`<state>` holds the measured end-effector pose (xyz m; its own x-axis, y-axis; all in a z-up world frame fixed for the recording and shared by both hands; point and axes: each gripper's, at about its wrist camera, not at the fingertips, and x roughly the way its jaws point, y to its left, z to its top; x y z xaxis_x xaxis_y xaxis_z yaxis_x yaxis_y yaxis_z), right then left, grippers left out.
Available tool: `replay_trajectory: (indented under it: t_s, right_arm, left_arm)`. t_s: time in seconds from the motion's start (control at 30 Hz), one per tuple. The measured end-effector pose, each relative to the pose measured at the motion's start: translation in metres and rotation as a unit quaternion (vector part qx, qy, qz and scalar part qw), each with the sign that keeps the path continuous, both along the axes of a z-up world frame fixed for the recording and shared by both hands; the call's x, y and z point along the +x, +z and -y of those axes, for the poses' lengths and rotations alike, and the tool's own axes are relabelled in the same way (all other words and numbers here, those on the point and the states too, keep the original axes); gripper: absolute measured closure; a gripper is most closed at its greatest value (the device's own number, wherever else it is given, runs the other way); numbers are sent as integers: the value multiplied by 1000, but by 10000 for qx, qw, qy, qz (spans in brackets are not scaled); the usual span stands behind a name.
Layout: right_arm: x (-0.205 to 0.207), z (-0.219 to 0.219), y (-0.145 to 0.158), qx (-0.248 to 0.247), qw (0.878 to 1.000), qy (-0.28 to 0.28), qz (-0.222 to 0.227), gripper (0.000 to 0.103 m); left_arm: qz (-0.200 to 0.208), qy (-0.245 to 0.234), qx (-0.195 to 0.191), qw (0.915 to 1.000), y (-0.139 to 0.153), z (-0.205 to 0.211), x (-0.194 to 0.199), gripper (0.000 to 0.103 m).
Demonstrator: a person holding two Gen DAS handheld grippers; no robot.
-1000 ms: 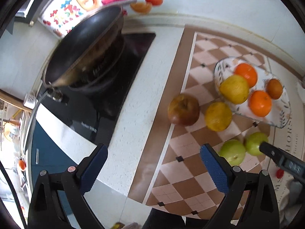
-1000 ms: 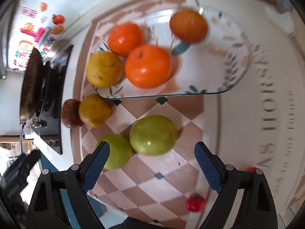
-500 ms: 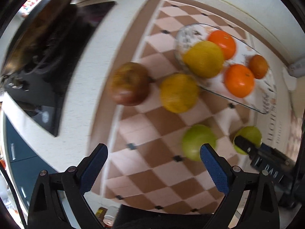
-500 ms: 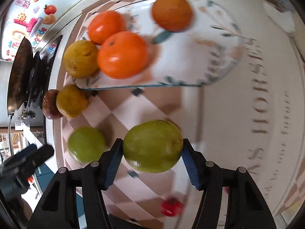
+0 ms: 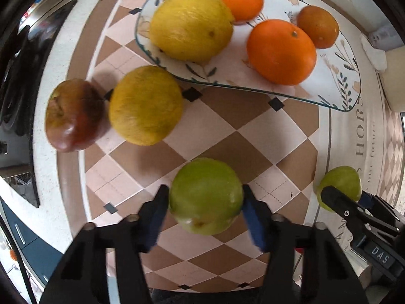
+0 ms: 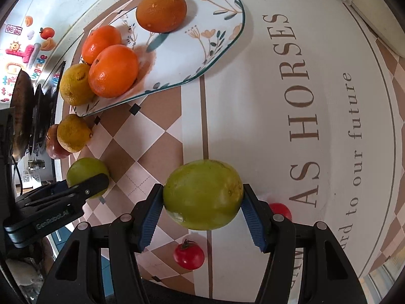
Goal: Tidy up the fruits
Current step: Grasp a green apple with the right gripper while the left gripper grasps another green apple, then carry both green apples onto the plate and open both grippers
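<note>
My left gripper is shut on a green apple low over the checkered mat. My right gripper is shut on a second green apple, which also shows in the left wrist view. A floral plate holds a yellow fruit, two oranges and a darker orange. A yellow fruit and a red-brown apple lie on the mat left of the plate. The plate lies far left of my right gripper.
A black stove with a pan stands at the far left. Two small red tomatoes lie on the mat near my right gripper. The mat carries printed lettering on its right part. A white cloth lies at the right.
My left gripper swung from the stove towards the fruits and closed on a green apple. My right gripper closed on the other green apple and carried it right, away from the first.
</note>
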<state>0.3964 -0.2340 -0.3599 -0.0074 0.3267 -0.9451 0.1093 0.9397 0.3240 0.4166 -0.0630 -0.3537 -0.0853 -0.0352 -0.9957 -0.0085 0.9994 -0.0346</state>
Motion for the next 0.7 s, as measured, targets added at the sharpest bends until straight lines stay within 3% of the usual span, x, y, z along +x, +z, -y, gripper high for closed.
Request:
replay_trajectory:
  t_s: [0.13, 0.4, 0.53, 0.7]
  right_arm:
    - [2, -1, -2, -4, 10000, 7, -30, 39]
    - [3, -8, 0, -73, 9998, 160, 25, 39]
    - [3, -11, 4, 162, 9998, 92, 5, 40]
    - [20, -7, 29, 590, 9979, -96, 231, 40]
  left_arm:
    - [160, -129, 158, 9997, 1, 9, 1, 51]
    - [261, -73, 83, 9996, 6, 5, -13, 51]
    - [450, -65, -130, 9989, 42, 2, -22, 51]
    - [806, -119, -519, 9953, 96, 4, -2, 51]
